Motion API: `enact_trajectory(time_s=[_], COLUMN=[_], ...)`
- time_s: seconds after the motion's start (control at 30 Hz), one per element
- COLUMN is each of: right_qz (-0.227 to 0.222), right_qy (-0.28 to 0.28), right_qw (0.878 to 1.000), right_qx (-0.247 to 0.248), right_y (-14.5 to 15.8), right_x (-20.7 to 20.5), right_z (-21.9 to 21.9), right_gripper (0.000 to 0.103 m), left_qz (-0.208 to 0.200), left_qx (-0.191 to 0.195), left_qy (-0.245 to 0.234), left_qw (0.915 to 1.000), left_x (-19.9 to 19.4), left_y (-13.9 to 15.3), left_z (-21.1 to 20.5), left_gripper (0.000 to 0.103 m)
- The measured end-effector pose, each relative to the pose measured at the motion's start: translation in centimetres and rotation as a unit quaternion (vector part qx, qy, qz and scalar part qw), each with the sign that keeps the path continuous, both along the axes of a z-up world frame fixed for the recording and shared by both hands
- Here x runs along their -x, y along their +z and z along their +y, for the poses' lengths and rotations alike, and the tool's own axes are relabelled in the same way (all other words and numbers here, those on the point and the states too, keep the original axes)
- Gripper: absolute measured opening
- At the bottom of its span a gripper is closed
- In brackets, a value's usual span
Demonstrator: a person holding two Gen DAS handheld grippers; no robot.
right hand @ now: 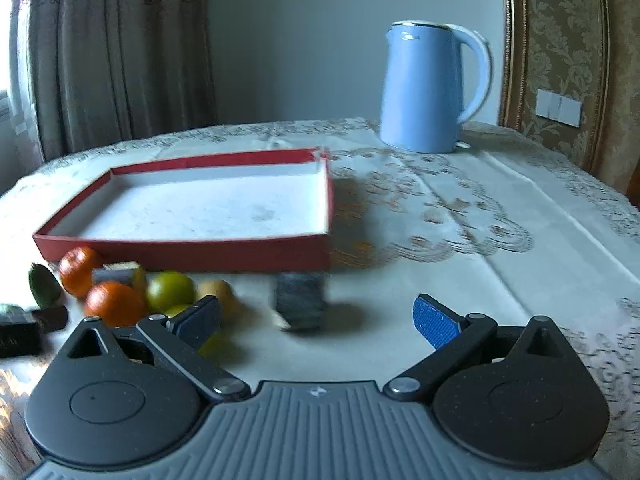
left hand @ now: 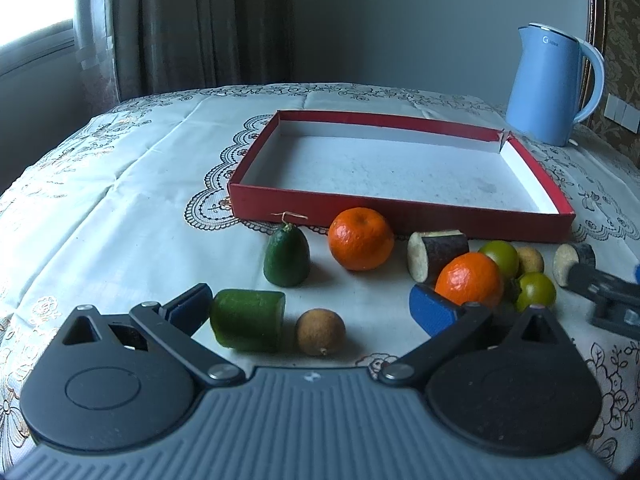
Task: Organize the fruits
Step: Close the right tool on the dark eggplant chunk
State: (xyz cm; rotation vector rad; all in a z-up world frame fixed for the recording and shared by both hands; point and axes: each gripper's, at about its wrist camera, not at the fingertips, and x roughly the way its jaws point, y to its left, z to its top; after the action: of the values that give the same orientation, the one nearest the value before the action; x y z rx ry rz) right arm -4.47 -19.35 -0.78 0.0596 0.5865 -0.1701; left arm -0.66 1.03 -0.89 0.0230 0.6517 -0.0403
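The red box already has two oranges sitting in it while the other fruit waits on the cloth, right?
Not quite. The red box is empty; both oranges lie on the cloth in front of it with the other fruit, as the left wrist view shows.

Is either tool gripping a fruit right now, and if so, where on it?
Nothing is held. The left tool is open, with the cut green piece lying between its fingers ungripped. The right tool is open too, near a dark chunk.
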Motion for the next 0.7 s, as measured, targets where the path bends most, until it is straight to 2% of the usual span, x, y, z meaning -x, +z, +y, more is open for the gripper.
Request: enact_trajectory(time_s=[0.27, 0.47, 0.53, 0.7], right_qz=[-0.010, -0.026, -0.019, 0.013], right_qy=[-0.010, 0.037, 0.046, 0.053], right_qw=[1.000, 0.999, 0.999, 0.998], right_qx=[0.011, -0.001, 0.000, -0.011], right_y=[0.1, 0.5, 0.5, -0.4], right_x=[2.4, 1.0, 0.2, -1.7], right_z=[-3.5, -1.9, -1.2, -0.8], right_gripper=[0.103, 0.098, 0.090, 0.062], left_qz=[0.003, 0.005, 0.003, 0.001], left_qx=[0.003, 0.007, 0.013, 0.018], left_qy=[-0.002, 0.000, 0.001, 0.000], left_qw=[1.0000, 1.0000, 0.9999, 0.9998], left_x=[-0.2, -0.3, -0.4, -0.5], left_y=[-0.5, -0.7, -0.6, -0.8], left_z=[0.0, 0.3, 0.5, 0.7], left_gripper=[0.103, 0.103, 0.103, 0.103])
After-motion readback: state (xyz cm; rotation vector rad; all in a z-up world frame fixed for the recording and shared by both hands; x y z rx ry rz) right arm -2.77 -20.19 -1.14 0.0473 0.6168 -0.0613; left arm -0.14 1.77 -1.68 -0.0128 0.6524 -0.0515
